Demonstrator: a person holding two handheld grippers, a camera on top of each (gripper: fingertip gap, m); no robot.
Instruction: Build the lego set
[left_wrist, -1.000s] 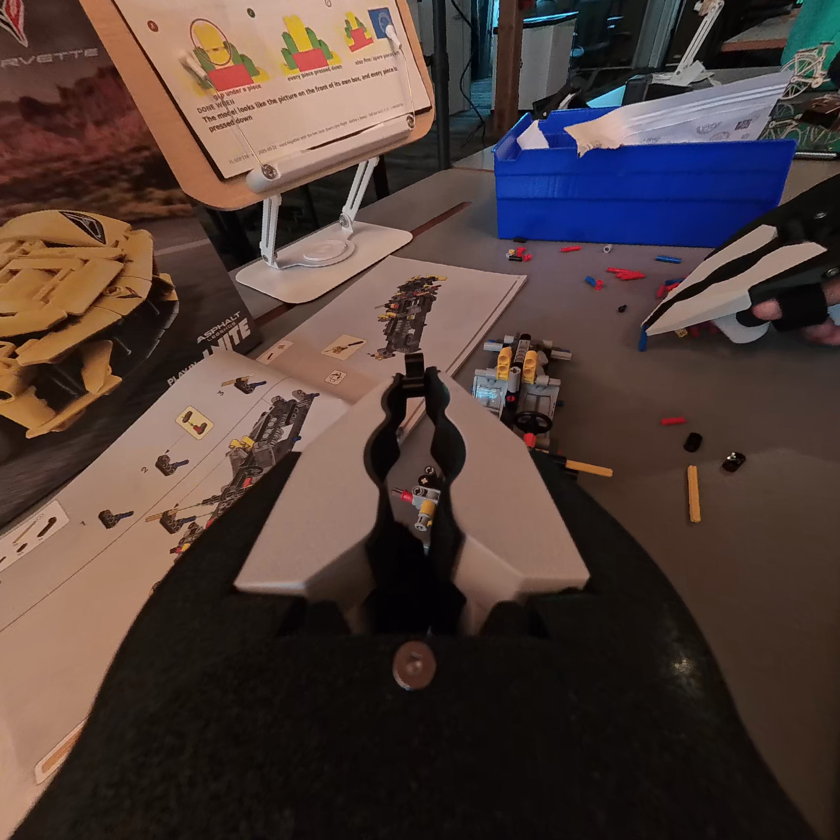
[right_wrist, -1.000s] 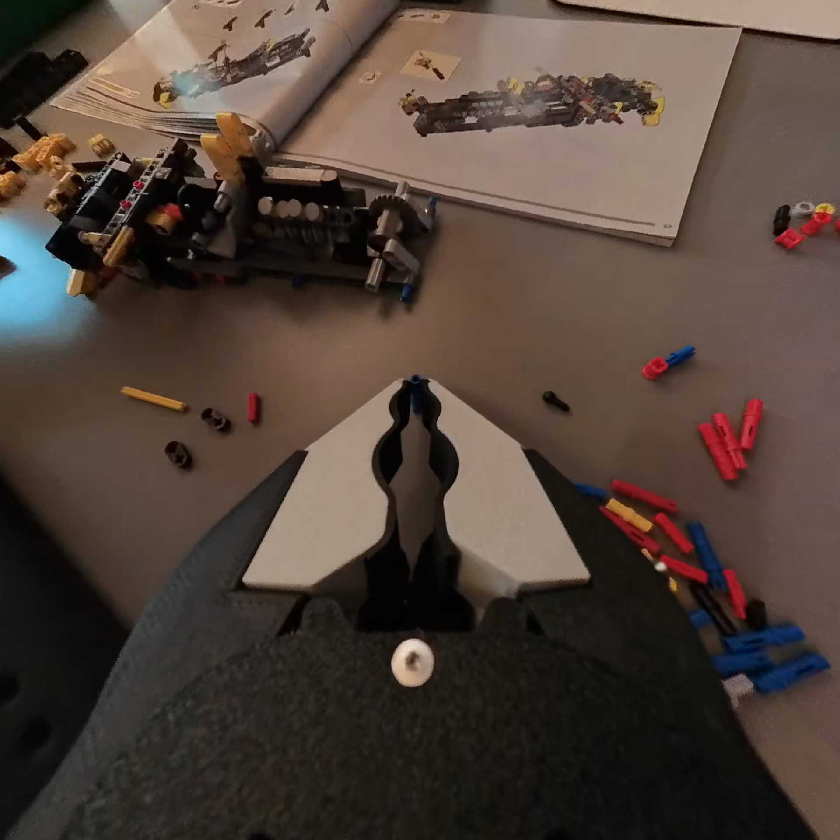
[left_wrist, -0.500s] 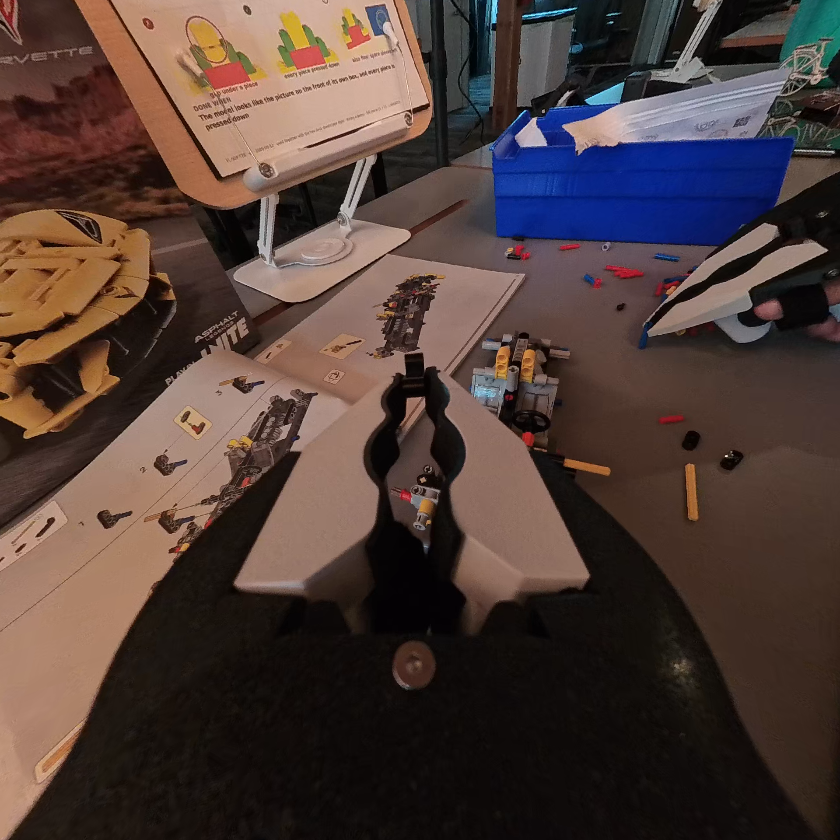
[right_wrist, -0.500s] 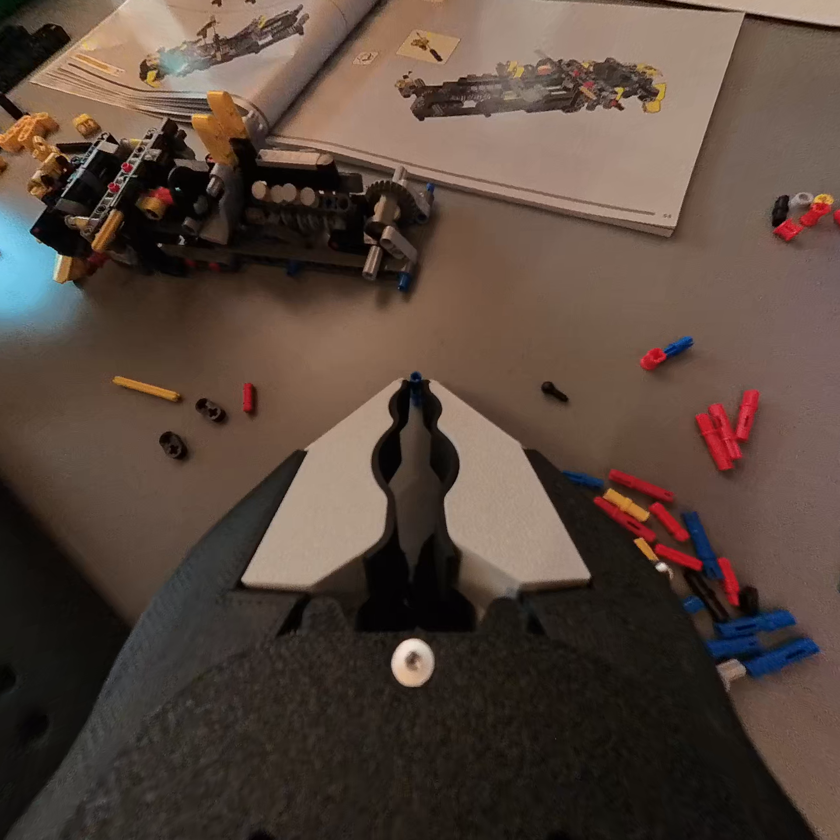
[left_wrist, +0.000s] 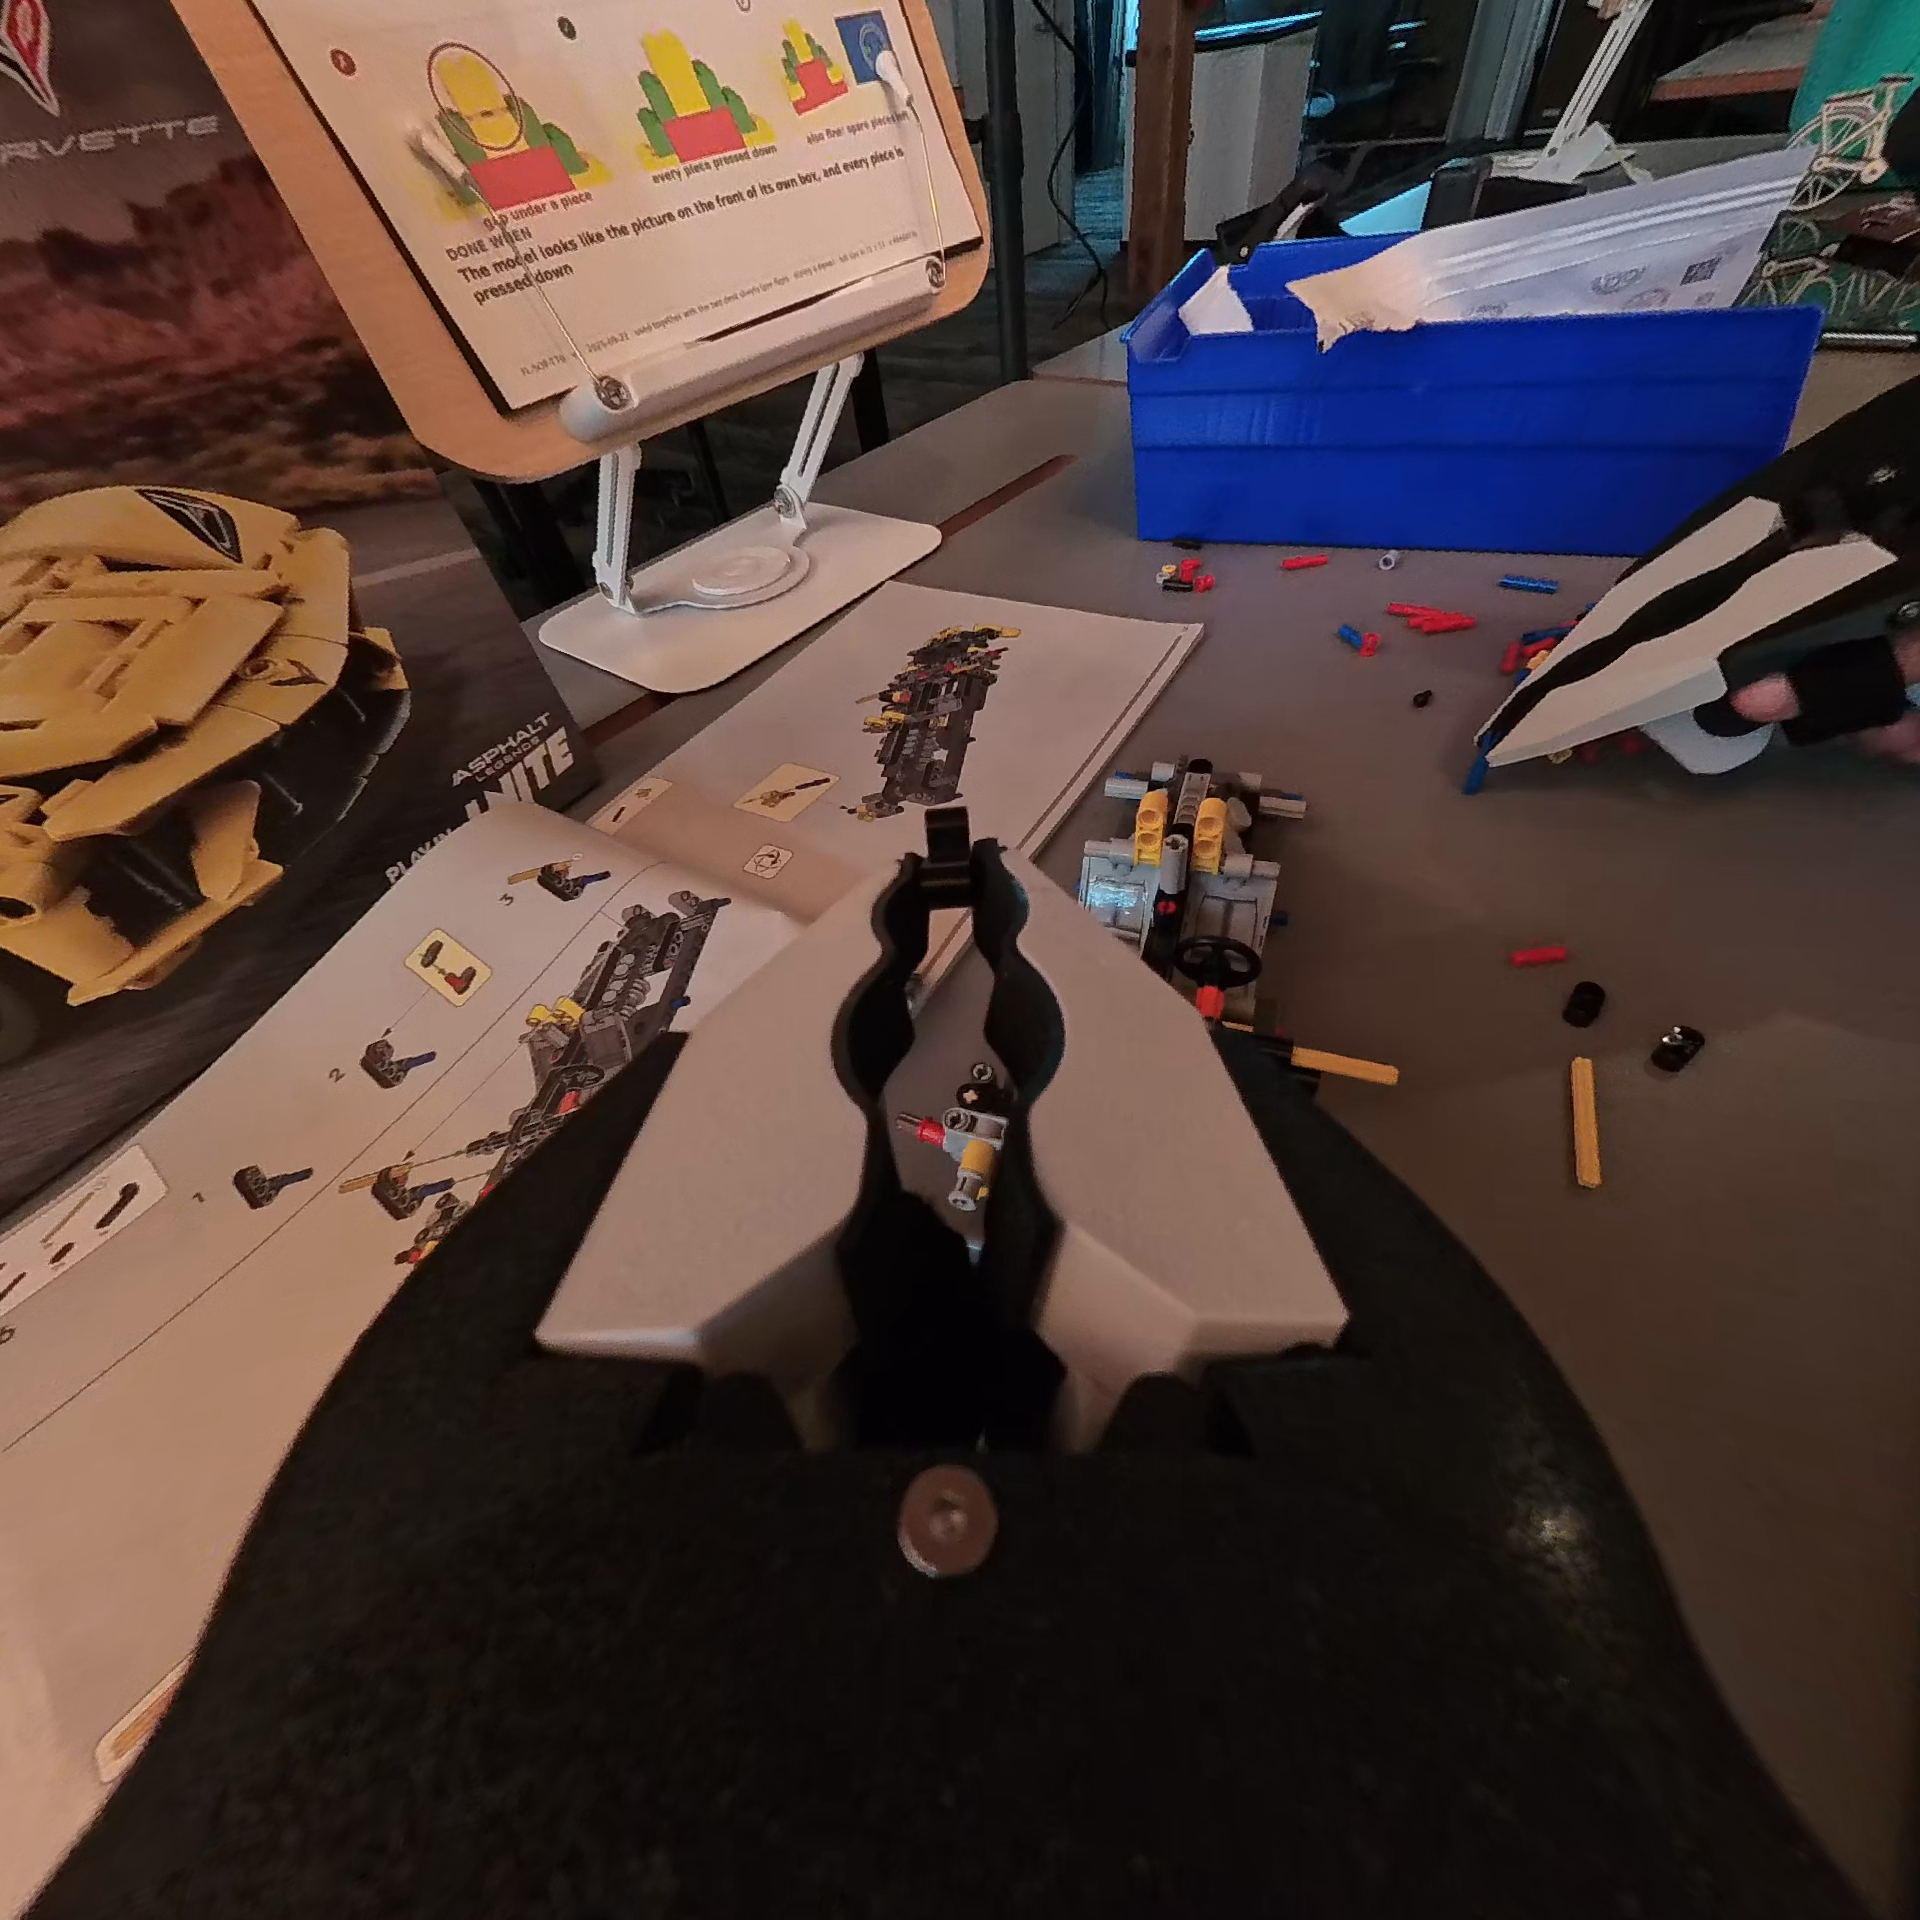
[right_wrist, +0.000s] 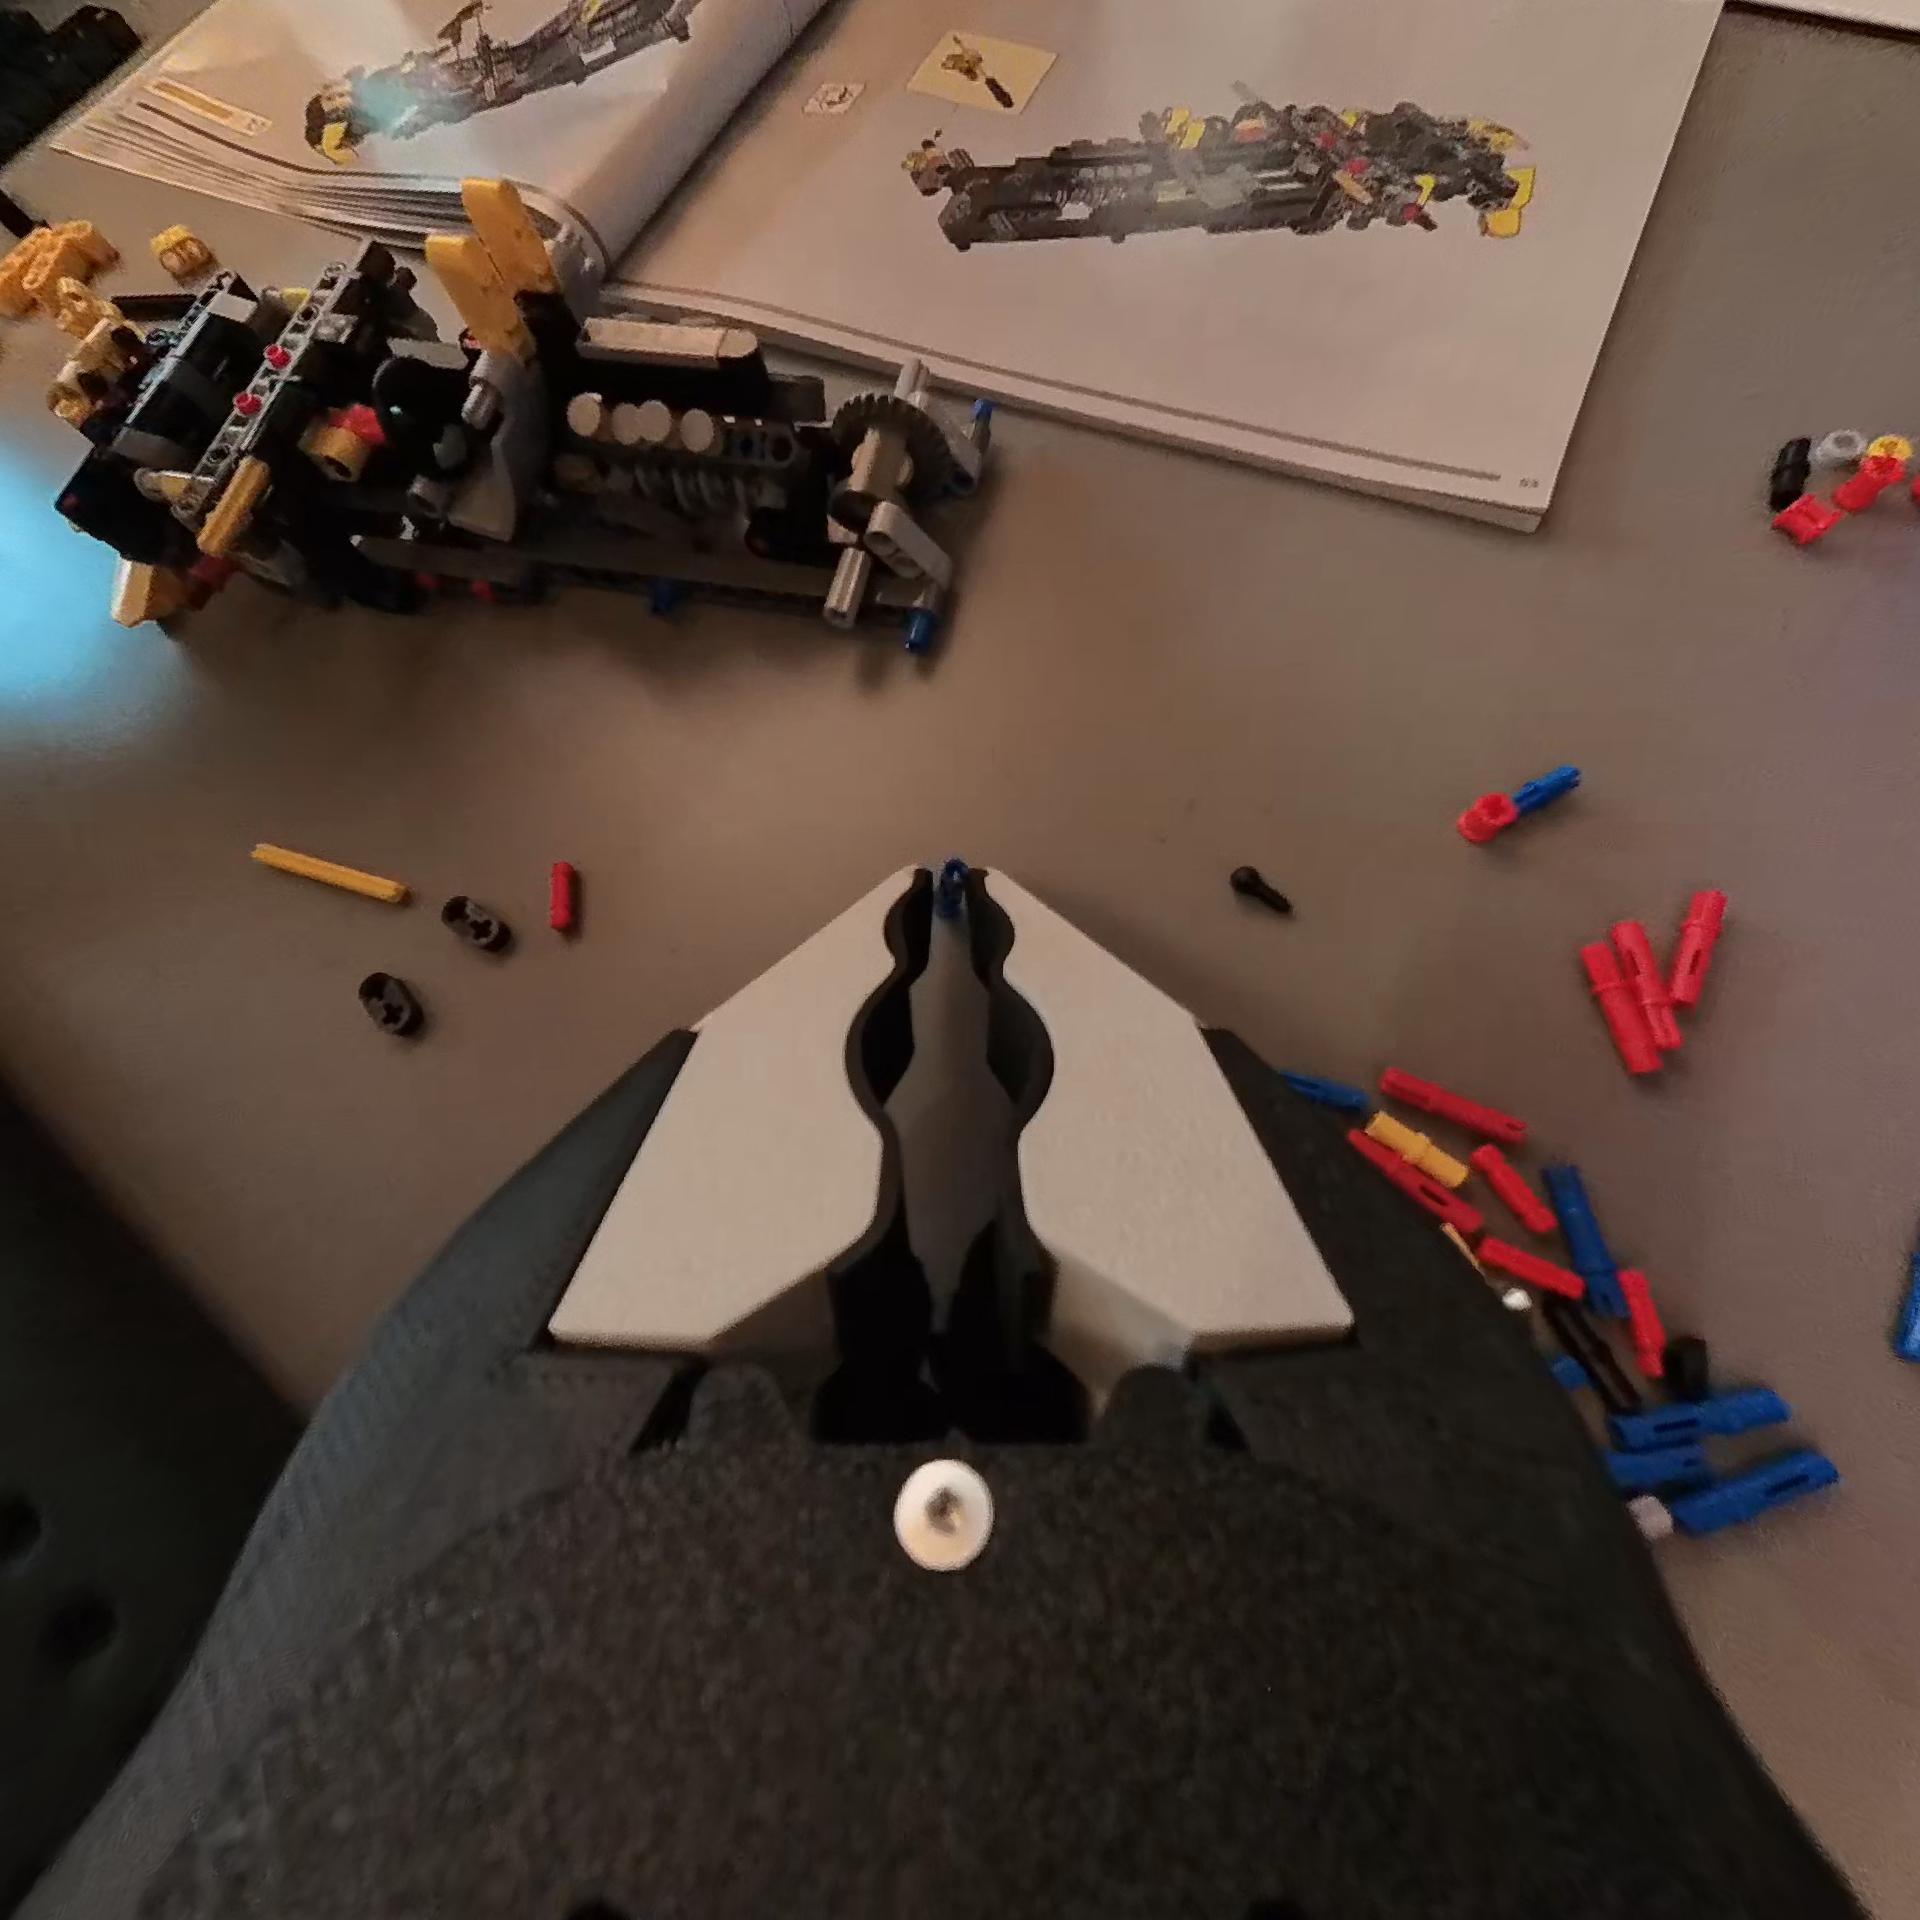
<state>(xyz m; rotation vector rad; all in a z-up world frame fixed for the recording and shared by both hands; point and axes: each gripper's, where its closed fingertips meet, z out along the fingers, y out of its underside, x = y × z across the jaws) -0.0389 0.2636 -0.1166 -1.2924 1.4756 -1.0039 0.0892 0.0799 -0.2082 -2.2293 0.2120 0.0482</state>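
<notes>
The part-built black, grey and yellow lego chassis lies on the grey table beside the open instruction booklet; it also shows in the left wrist view. My left gripper is shut on a small black lego piece, held above the booklet. My right gripper is shut on a small blue pin, held above the table to the right of the chassis. It appears at the right edge of the left wrist view, with a gloved hand behind it.
Loose red, blue and yellow pins lie right of my right gripper. A yellow axle, black bushes and a red pin lie to its left. A blue bin, a tilted instruction stand and the set's box stand behind. Across from one pair of fingers to the other is roughly 25 cm.
The right wrist view has shifted slightly: the chassis and booklet sit a little lower and nearer in frame. The left gripper has barely moved. Both grips are unchanged.
</notes>
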